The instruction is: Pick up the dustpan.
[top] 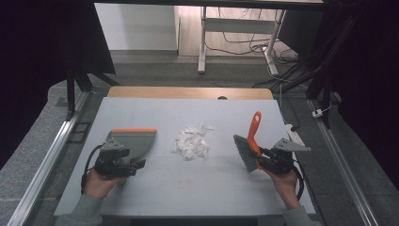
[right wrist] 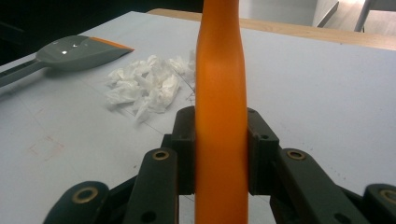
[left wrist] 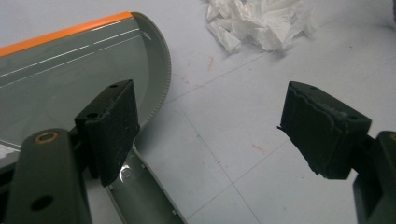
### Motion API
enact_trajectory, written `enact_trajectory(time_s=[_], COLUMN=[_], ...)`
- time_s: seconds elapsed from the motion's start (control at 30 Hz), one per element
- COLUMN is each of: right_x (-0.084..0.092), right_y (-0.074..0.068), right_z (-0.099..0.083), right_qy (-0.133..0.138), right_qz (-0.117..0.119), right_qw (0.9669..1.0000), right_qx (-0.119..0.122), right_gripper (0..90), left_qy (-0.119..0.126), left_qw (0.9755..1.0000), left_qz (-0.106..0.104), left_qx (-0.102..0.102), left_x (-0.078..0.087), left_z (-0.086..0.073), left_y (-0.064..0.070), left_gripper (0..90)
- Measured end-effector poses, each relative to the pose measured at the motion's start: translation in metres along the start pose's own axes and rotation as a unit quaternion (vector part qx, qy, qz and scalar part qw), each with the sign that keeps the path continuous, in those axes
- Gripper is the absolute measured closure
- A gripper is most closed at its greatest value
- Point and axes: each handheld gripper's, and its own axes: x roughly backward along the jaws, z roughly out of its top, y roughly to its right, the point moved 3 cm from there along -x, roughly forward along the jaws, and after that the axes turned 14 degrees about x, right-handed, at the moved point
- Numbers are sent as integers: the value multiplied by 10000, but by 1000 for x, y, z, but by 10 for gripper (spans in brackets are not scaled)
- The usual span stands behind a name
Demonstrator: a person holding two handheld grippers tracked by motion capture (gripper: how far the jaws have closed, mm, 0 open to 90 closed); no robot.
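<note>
Right gripper (top: 266, 159) near the desk's (top: 141, 113) right edge, clamped tight on the orange handle of the brush (top: 249, 143), grey bristles down on the surface, handle tilted toward the far edge. Left gripper (top: 134, 165) toward the near-left corner, jaws spread wide and gripping nothing, one pad just over the dustpan's (top: 134, 140) handle. Dustpan flat on the desk, left of centre, orange lip facing the far edge. Heap of white paper scraps (top: 192, 141) mid-desk, between dustpan and brush, apart from both.
</note>
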Motion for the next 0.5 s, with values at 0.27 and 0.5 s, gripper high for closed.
enact_trajectory(time_s=[0.27, 0.5], right_x=[2, 4], right_y=[0, 1], right_z=[2, 3], right_qy=[63, 82], right_qz=[-29, -35], right_qw=[10000, 10000], right_qx=[-22, -14], right_gripper=[706, 706], left_qy=[-142, -391], left_qw=[9987, 9944], left_qz=[106, 662], left_qx=[486, 723], left_x=[9, 9], left_z=[9, 21], left_y=[-1, -9], left_gripper=[185, 147])
